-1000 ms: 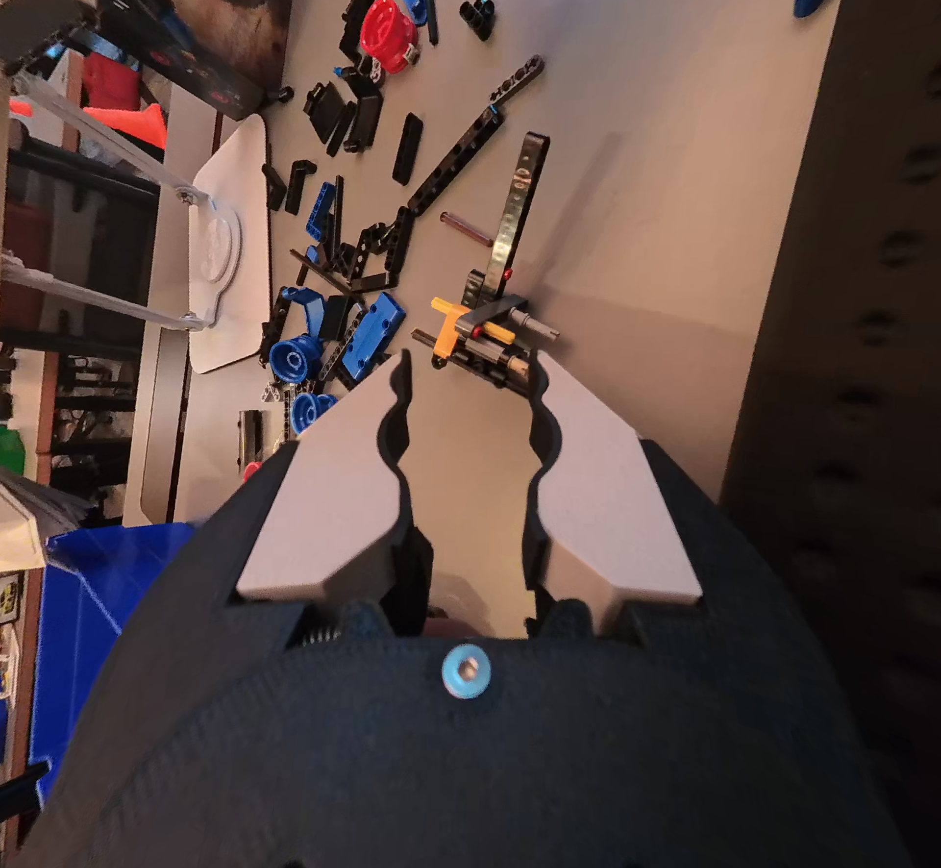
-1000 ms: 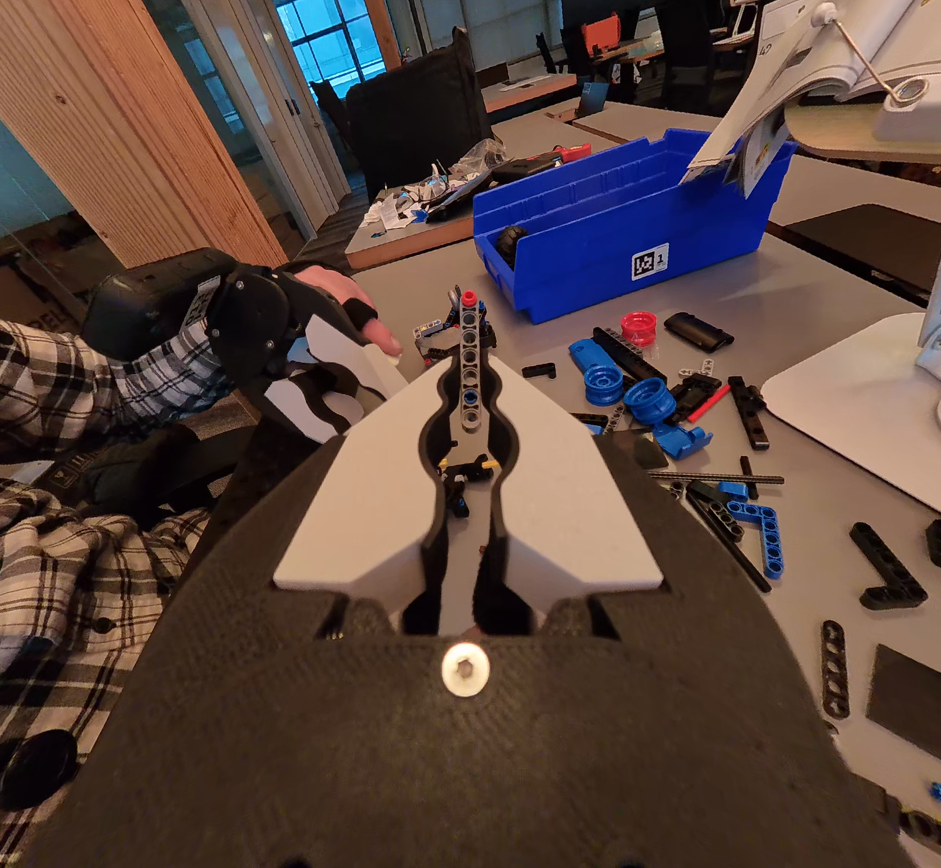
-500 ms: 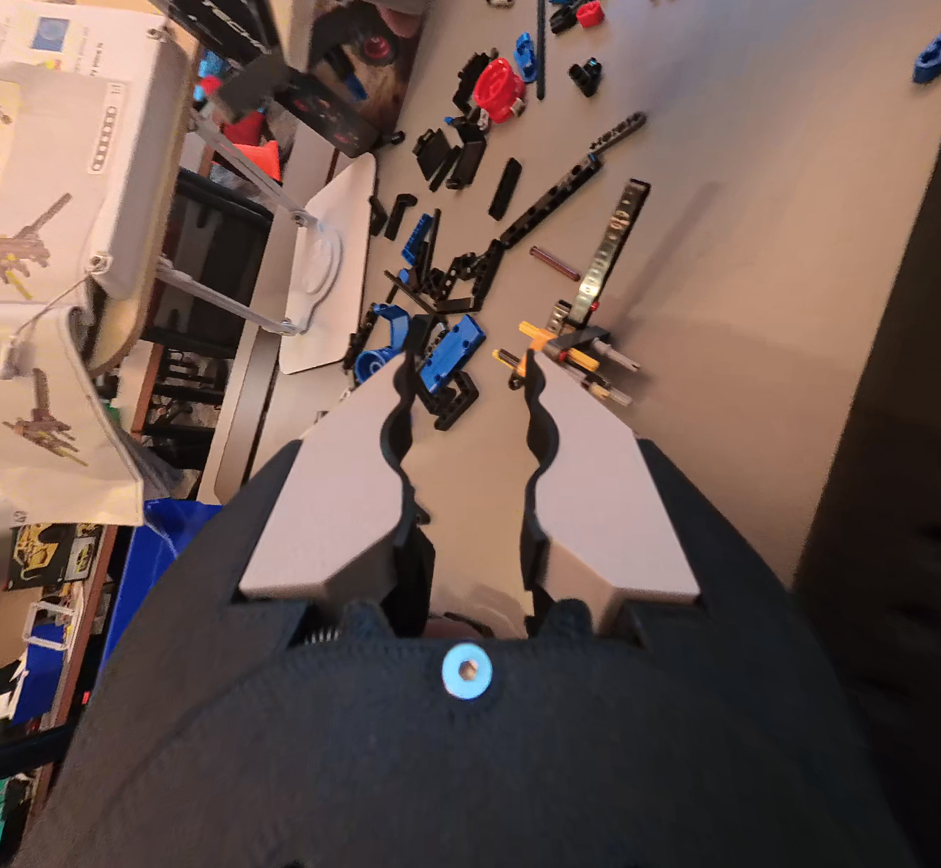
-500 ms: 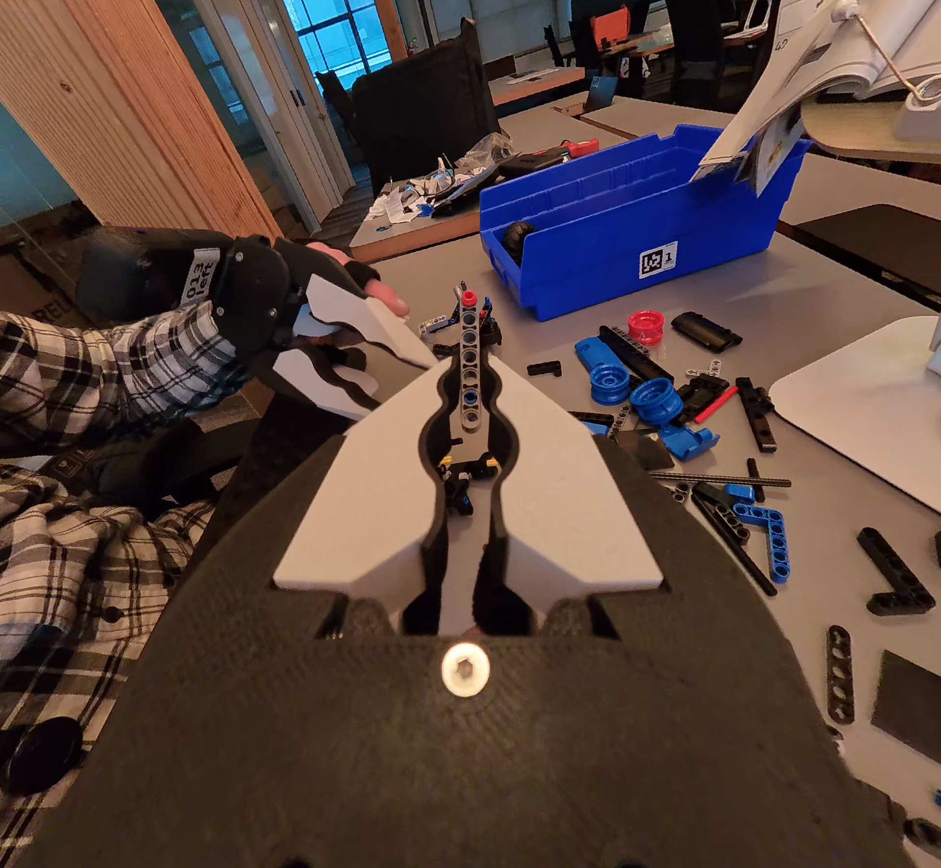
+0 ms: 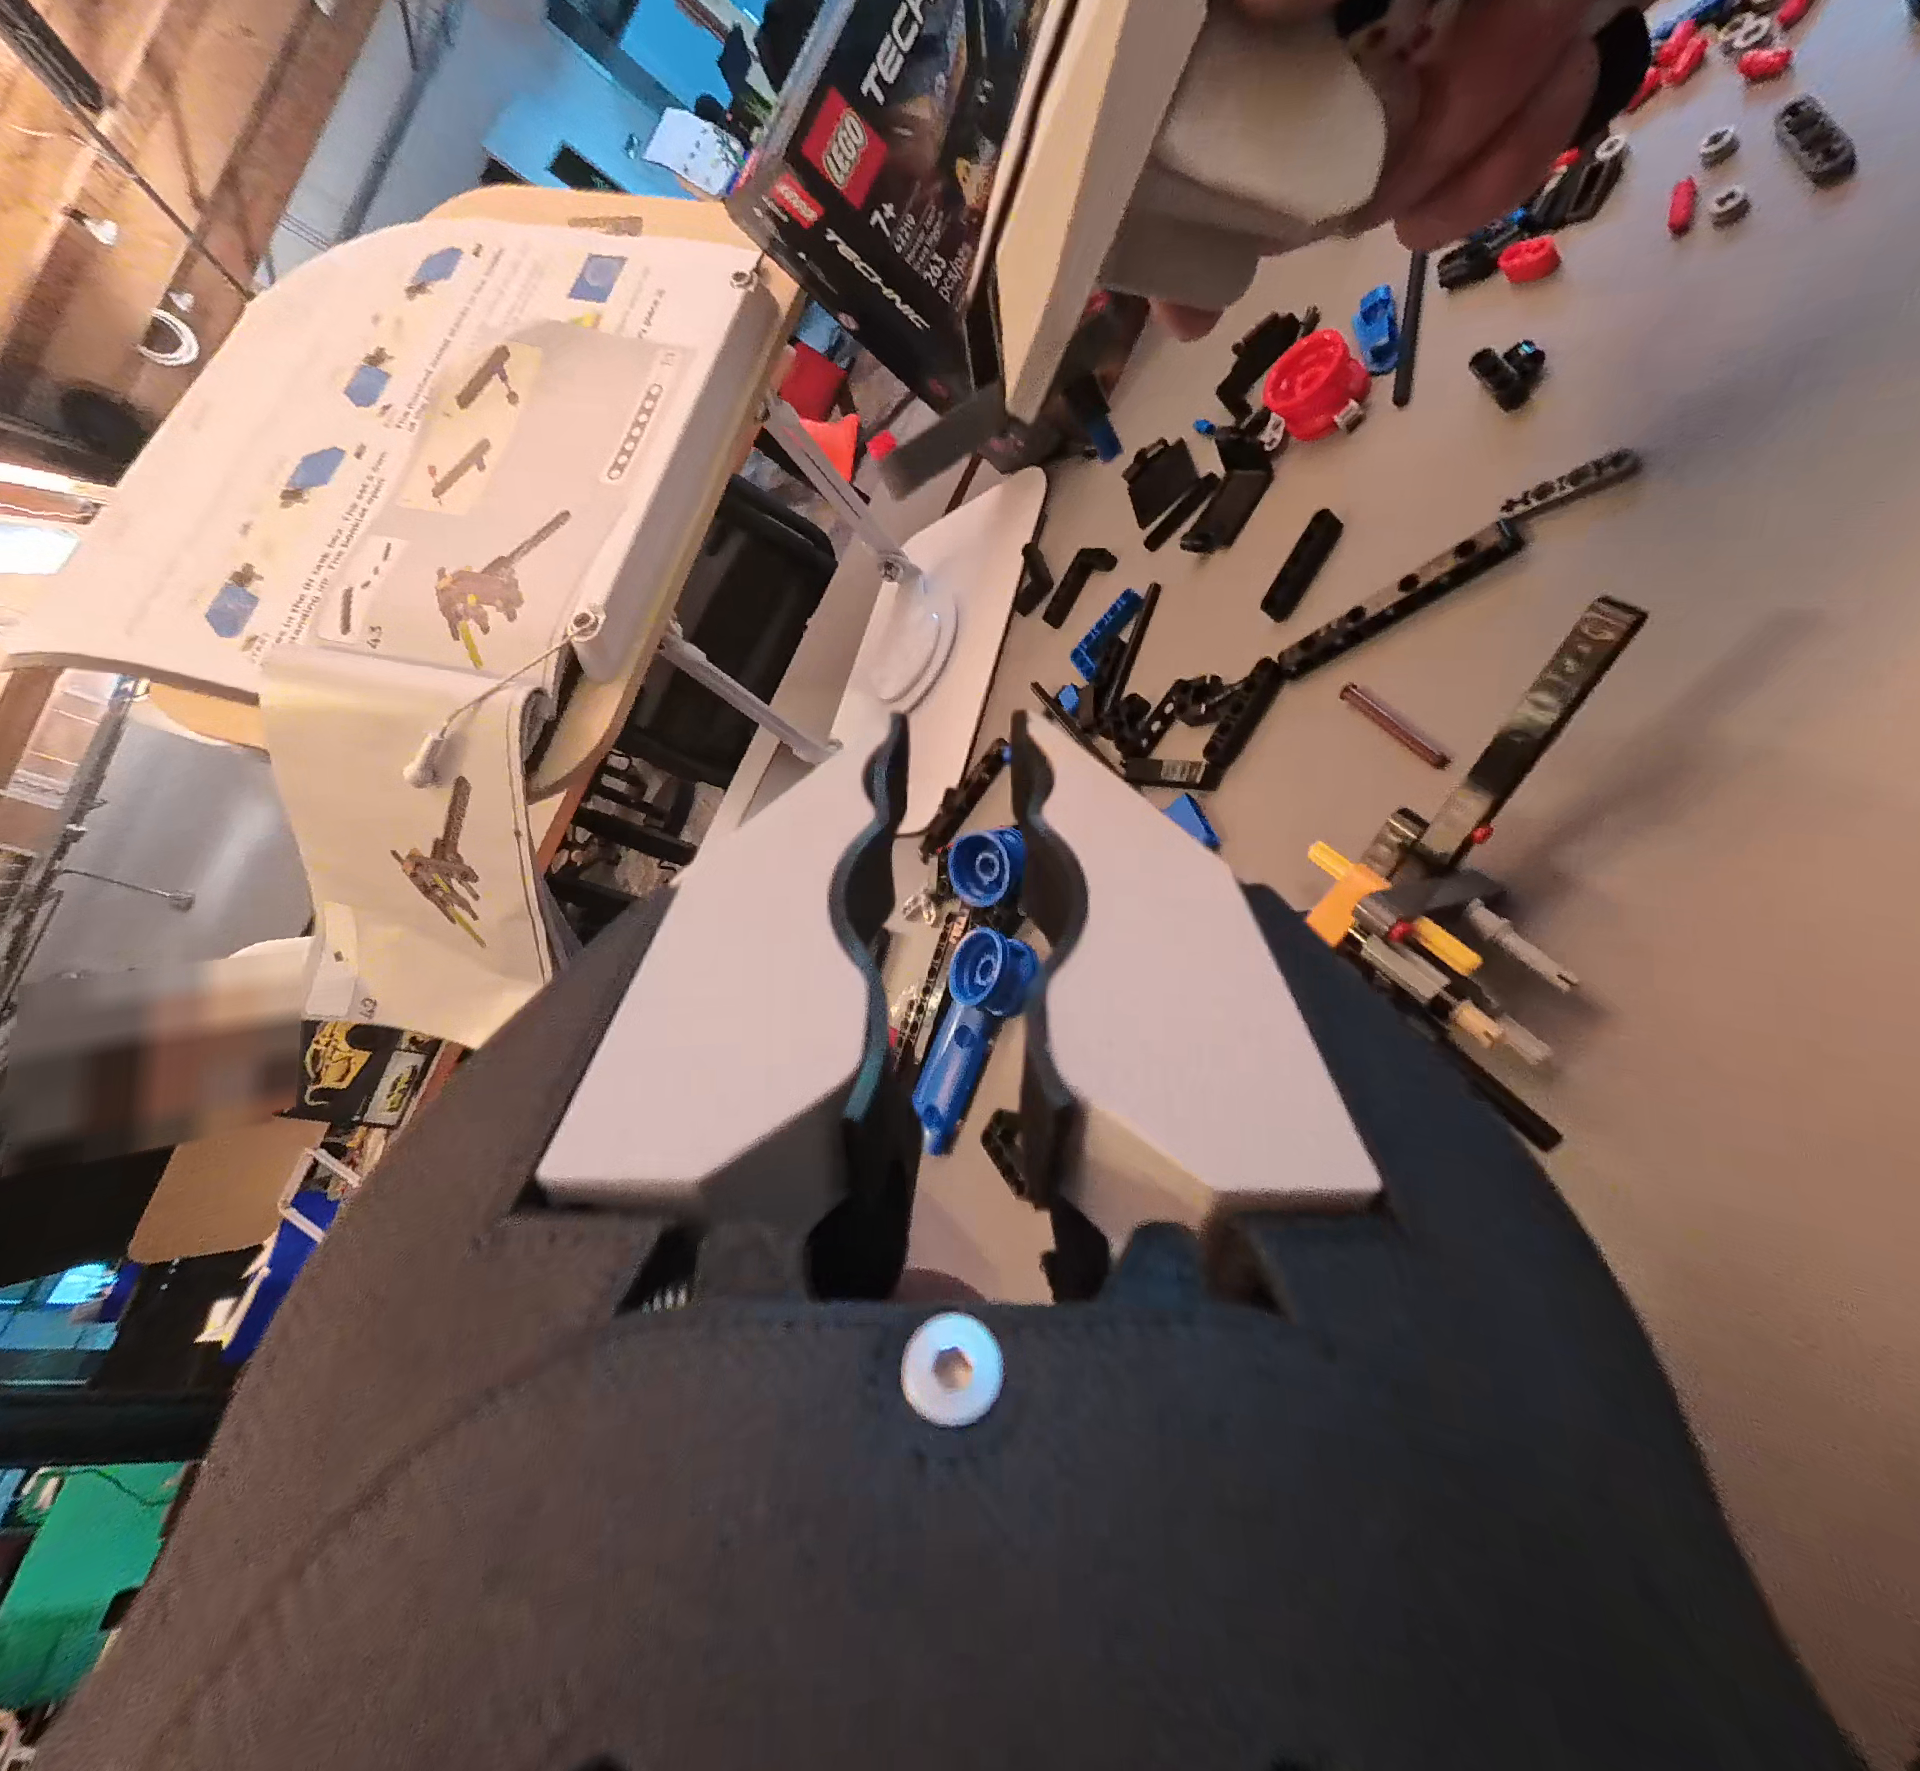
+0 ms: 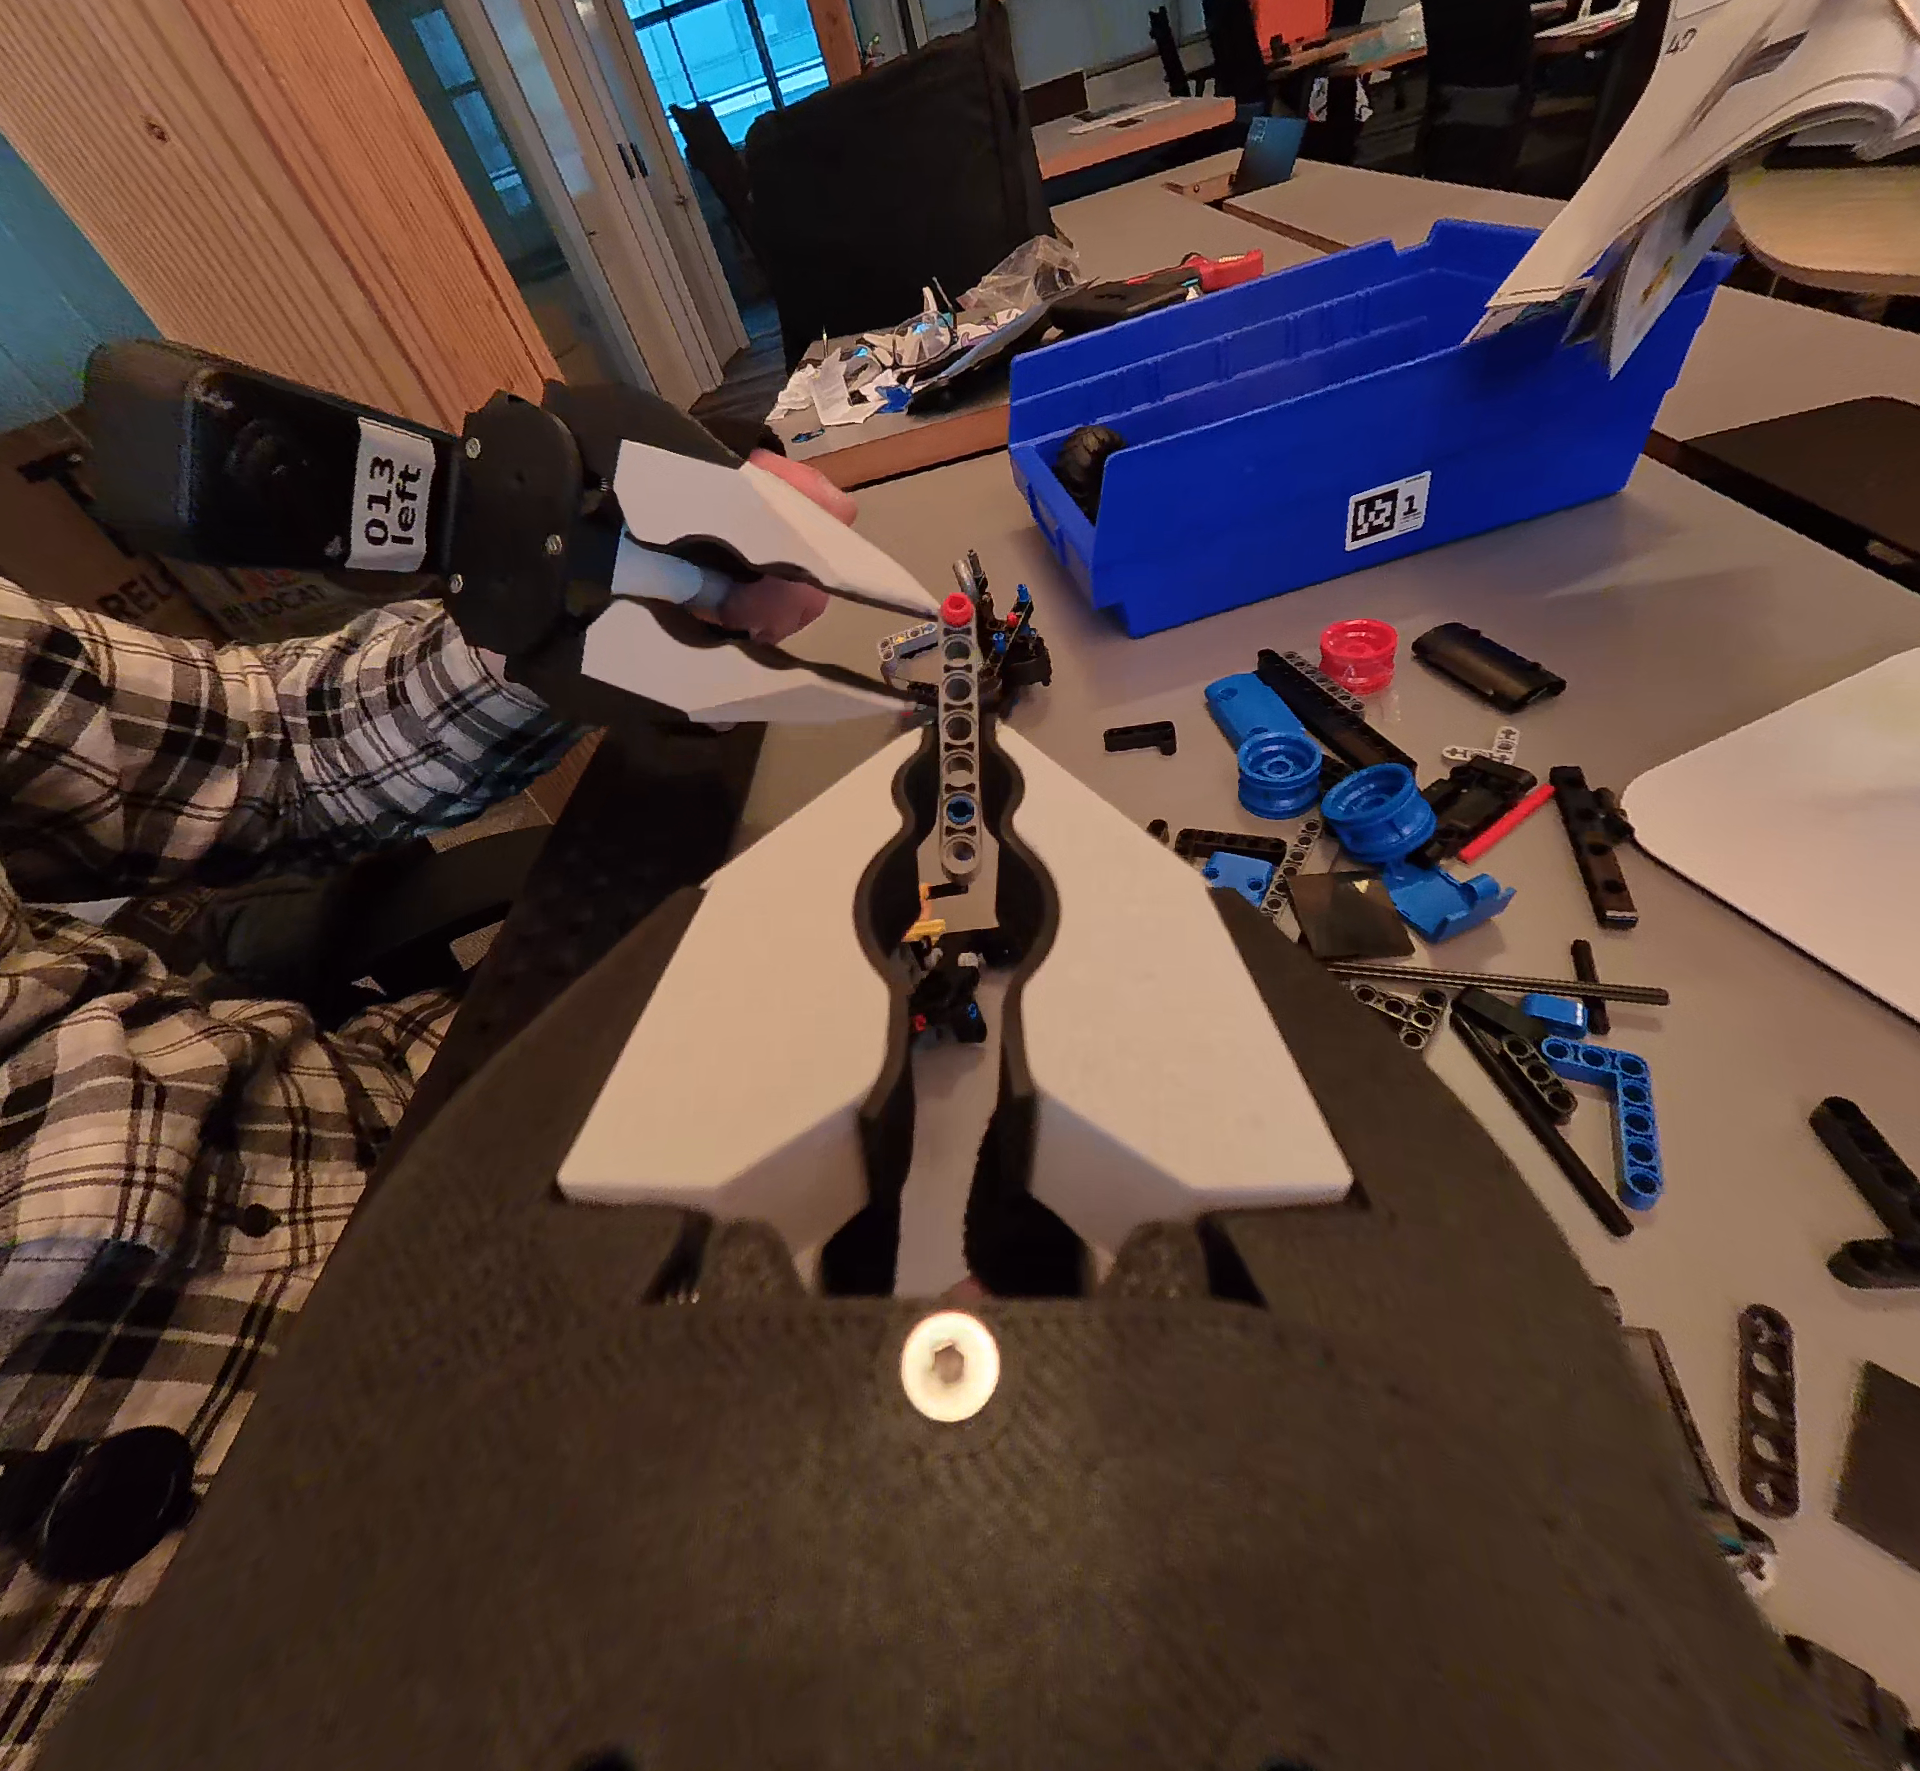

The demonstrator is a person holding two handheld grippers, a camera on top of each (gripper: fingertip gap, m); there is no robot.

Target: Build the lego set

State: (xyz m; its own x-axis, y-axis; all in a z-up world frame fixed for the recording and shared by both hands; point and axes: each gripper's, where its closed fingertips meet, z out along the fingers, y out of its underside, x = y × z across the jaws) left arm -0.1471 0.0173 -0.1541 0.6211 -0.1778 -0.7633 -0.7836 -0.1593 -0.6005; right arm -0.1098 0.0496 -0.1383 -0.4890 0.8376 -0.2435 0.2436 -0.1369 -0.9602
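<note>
My right gripper (image 6: pixel 963 739) is shut on a small assembly. Its grey holed beam (image 6: pixel 960 765) sticks out past the fingertips with a red pin on top, and yellow and black parts (image 6: pixel 940 963) sit deeper between the jaws. My left gripper (image 5: pixel 958 734) is narrowly open and empty. In the right wrist view it (image 6: pixel 928 656) comes in from the left with its tips right beside the beam's red-pinned end. A second sub-assembly (image 5: pixel 1423 921) with a long dark beam, orange and yellow parts lies on the table to the right of my left gripper.
Loose parts lie scattered on the grey table: blue wheels (image 6: pixel 1278 771), a red wheel (image 6: pixel 1358 651), black beams (image 5: pixel 1392 599). A blue bin (image 6: pixel 1351 433) stands behind them. An instruction booklet (image 5: pixel 447 495) sits on a stand with a white base (image 6: pixel 1787 838), beside the set's box (image 5: pixel 904 142). My right fingertips sit around 6 cm from my left ones. The red wheel (image 6: pixel 1358 651) is about 25 cm from both grippers' fingertips.
My left gripper has lifted and swung toward the right gripper's beam end, and its jaws have narrowed. The right gripper has kept its hold and barely moved.
</note>
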